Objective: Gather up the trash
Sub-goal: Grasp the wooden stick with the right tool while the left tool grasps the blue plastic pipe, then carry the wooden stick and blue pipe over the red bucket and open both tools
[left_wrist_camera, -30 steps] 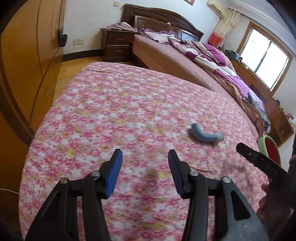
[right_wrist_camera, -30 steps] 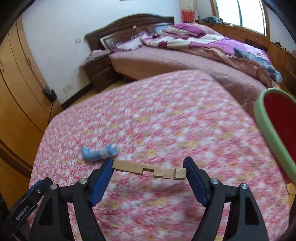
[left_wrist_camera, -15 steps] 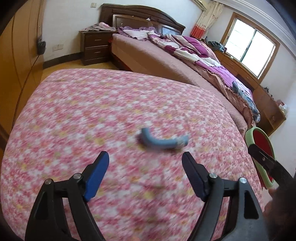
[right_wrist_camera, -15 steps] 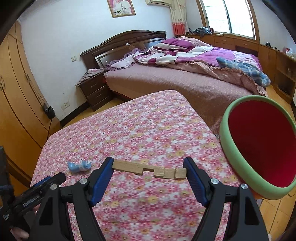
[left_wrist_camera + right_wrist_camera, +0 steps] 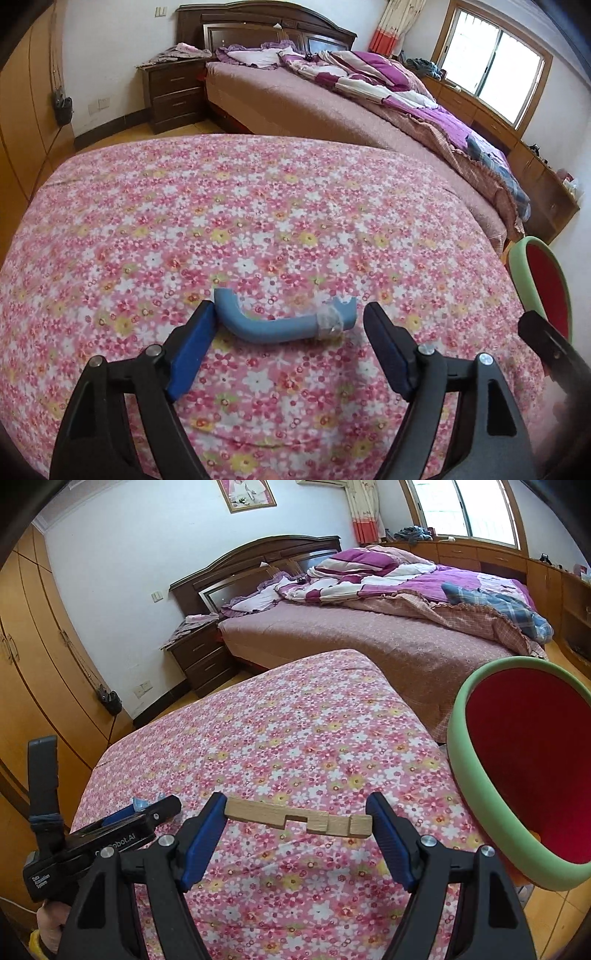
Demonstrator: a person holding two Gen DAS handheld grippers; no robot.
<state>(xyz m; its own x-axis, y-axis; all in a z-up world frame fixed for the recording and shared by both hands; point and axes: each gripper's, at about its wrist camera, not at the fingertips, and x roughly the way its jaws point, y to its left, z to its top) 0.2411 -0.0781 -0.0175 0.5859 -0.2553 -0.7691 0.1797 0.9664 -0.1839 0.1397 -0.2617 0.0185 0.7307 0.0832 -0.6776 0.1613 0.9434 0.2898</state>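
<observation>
Left gripper: jaws are spread wide, the blue pads at 9 and 3 o'clock, the left pad touching an object between them. Right gripper: jaws are clamped endwise on a held piece, and its body is seen at 4 o'clock in the left wrist view.

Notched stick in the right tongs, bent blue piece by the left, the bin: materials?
Notched stick: pale unfinished wood, grain lines visible. Bent blue piece: likely matte plastic or rubber tubing, clear tape around one end. Bin: looks like matte green foam or soft plastic rim, red inside.
</observation>
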